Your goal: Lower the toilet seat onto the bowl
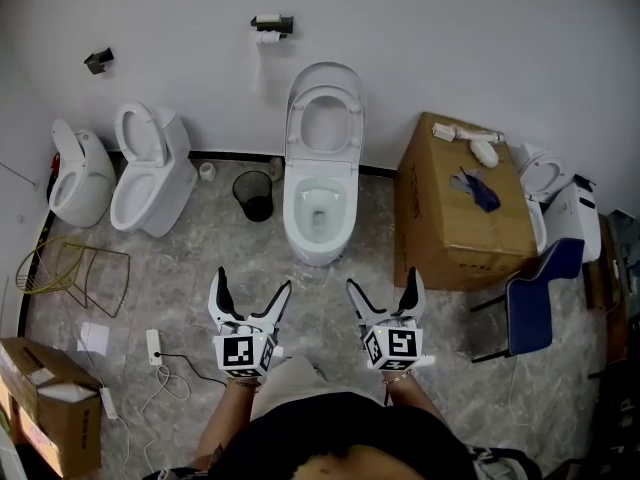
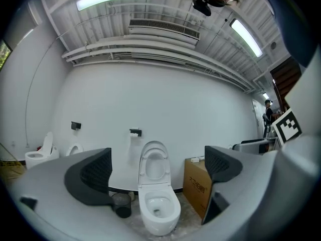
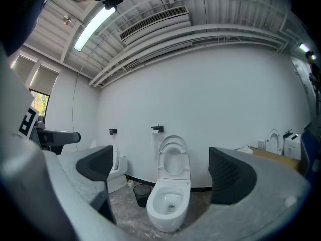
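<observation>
The toilet seat (image 1: 299,126) stands raised, upright against its lid at the white wall, above the open bowl (image 1: 318,213) of the middle toilet. The bowl points toward the person across the grey marbled floor (image 1: 190,268). A toilet-paper holder (image 1: 271,24) is fixed to the wall above the lid. A black wastebasket (image 1: 255,195) sits just beside the bowl on its left, and a large cardboard box (image 1: 463,203) stands on its right with a few small things on top.

The left gripper (image 1: 253,283) and the right gripper (image 1: 383,281) hang side by side in front of the bowl, apart from it and touching nothing. Each gripper view shows its jaws spread wide with nothing held, and the toilet framed in the gap well beyond.

Two more toilets (image 1: 150,168) stand along the wall to the left, and a blue chair (image 1: 540,293) is near the box on the right.
</observation>
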`<state>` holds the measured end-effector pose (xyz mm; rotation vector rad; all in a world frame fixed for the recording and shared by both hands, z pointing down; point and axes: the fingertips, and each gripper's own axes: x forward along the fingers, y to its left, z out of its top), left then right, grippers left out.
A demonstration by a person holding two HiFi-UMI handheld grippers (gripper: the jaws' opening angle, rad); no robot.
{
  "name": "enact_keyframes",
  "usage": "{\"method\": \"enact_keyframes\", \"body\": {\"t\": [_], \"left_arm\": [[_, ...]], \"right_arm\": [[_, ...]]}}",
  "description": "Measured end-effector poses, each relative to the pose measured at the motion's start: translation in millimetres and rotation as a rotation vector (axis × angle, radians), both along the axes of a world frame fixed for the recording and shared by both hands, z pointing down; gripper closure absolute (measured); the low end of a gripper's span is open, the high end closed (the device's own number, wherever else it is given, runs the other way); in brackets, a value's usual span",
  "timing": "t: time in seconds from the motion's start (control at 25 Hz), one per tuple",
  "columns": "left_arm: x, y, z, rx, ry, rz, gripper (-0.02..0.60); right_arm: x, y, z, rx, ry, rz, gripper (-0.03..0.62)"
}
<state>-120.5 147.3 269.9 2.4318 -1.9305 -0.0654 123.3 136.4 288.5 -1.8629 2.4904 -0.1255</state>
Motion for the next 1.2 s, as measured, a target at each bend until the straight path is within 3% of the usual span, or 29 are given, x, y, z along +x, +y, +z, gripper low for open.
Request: {"method": "enact_keyframes", "body": {"t": [0.48, 1.2], "left_arm": [[-11, -48, 3, 0.002, -0.006, -0.032, 0.035], [-17, -199, 1, -0.014, -0.014, 0.017, 0.035]], "right_arm": [[-2, -45, 6, 0.003, 0.026, 0.005, 0.019], [-11, -197, 1, 0.016, 0.045, 0.051, 0.019]]}}
